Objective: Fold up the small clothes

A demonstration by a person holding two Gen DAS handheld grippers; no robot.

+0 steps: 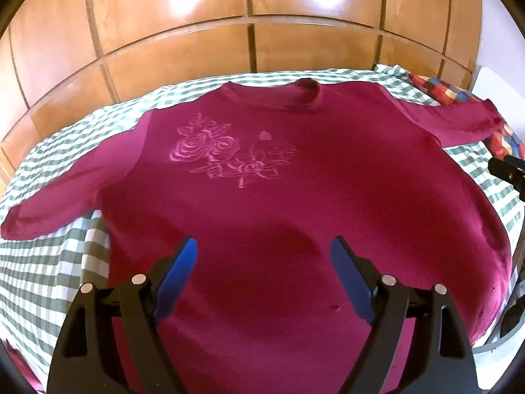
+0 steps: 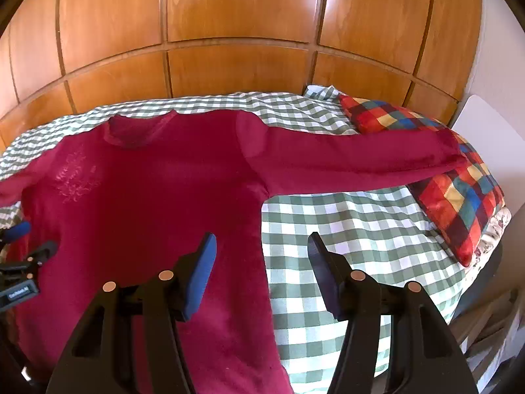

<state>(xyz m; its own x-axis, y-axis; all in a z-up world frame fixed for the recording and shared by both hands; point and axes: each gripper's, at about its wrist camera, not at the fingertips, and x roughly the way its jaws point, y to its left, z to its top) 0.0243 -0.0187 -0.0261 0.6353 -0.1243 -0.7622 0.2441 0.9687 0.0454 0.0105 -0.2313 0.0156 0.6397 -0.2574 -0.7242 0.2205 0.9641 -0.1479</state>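
So the magenta long-sleeved knit top (image 2: pixel 147 197) is spread flat on the checked bedcover (image 2: pixel 344 246), its long sleeve (image 2: pixel 361 161) stretched toward the right of the frame. It lies nearer the right gripper (image 2: pixel 262 252), seen part-open and empty; the left gripper (image 1: pixel 264 256) is spread wide, nothing held.

Wooden wardrobe (image 2: pixel 239 16), checked bedspread (image 2: pixel 361 229), patchwork cushion (image 2: pixel 459 203)

1. The left tool (image 1: pixel 264 246) has two black plastic arms, each with a triangular cut-out near its base
2. Its fingers (image 1: pixel 178 274) carry flat blue pads on their inner faces
3. Round silver pins sit on top of each arm, two per side
4. The right tool (image 2: pixel 262 244) is built alike: black arms, blue pads, but copper-coloured round pins
5. Seen from the right wrist, the left tool shows a small label with white lettering, too small to read
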